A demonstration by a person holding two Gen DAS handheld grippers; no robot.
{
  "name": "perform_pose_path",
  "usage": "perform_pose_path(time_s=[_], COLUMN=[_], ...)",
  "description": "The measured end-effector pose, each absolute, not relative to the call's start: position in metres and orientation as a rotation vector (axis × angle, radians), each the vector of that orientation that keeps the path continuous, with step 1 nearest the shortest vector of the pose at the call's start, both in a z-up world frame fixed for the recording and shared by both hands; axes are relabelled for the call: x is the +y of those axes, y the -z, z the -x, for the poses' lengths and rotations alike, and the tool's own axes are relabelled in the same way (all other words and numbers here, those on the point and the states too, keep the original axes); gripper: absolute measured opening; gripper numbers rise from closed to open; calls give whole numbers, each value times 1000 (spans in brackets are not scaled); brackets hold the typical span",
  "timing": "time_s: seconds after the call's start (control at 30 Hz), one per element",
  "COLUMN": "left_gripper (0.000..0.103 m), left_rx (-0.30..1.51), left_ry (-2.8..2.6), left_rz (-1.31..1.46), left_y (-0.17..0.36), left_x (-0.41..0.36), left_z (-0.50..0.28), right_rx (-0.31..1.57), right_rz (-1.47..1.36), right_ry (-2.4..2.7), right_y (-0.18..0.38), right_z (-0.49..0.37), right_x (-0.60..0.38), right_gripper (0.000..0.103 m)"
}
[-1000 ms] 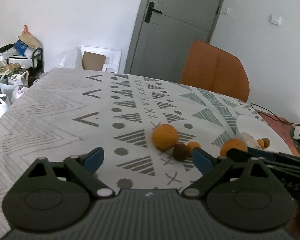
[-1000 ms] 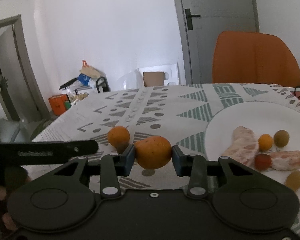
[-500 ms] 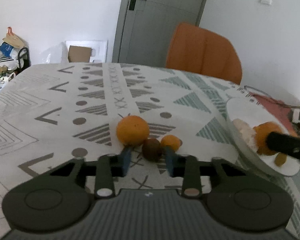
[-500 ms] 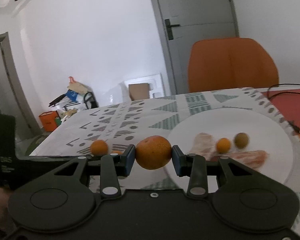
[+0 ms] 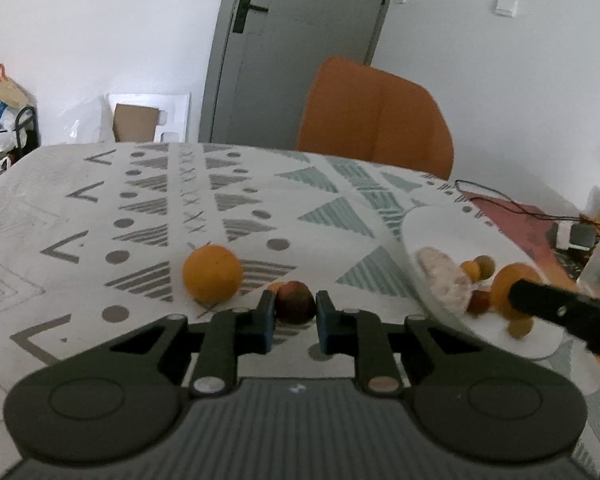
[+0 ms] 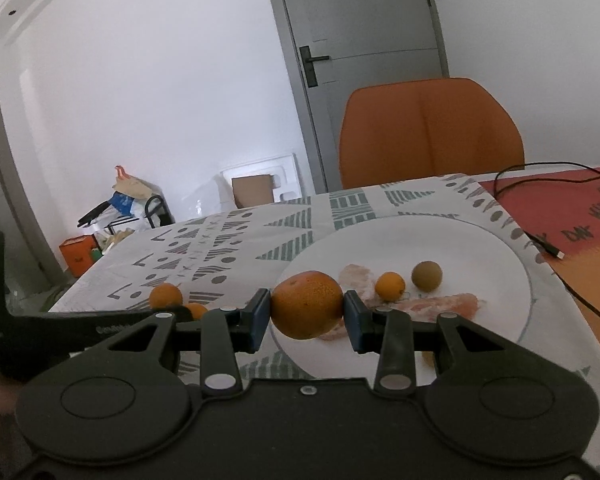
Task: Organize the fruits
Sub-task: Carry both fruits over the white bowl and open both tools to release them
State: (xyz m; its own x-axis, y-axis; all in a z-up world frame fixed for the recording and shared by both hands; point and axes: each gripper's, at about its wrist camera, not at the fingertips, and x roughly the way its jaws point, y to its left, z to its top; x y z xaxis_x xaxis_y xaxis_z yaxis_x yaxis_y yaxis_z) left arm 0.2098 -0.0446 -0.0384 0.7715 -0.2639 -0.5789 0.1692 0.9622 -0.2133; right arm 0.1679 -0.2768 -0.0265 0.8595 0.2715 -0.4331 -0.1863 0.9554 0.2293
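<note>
An orange chair (image 6: 432, 132) stands behind the bench (image 5: 100, 216), which wears a white cloth with grey and green shapes. Behind the chair is a grey door (image 6: 364, 40), closed, with a black handle (image 6: 311, 65). A cardboard box (image 6: 253, 190) leans on the white wall. A black cable (image 6: 548, 248) trails over a red mat (image 6: 580, 216) at the right.

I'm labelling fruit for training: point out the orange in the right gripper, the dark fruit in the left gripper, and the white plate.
orange (image 6: 306, 305): right wrist view, middle of its peel.
dark fruit (image 5: 295, 302): left wrist view, its front face.
white plate (image 6: 484, 252): right wrist view, bare inner surface.
</note>
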Motion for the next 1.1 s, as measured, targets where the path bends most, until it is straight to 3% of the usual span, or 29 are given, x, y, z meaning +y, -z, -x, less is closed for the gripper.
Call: perform_pose_path(time_s=[1.0,1.1], left_gripper=[20,20], left_rx=[601,602], left_ry=[443,464], left_rz=[66,57], left_y=[17,17], left_x=[-141,-150], left_z=[-188,-188], right_rx=[447,458], right_rz=[-245,-249], right_ry=[-88,-71], right_y=[37,38], right_z=[-152,-156], right_x=[-350,-354], right_gripper=[38,43])
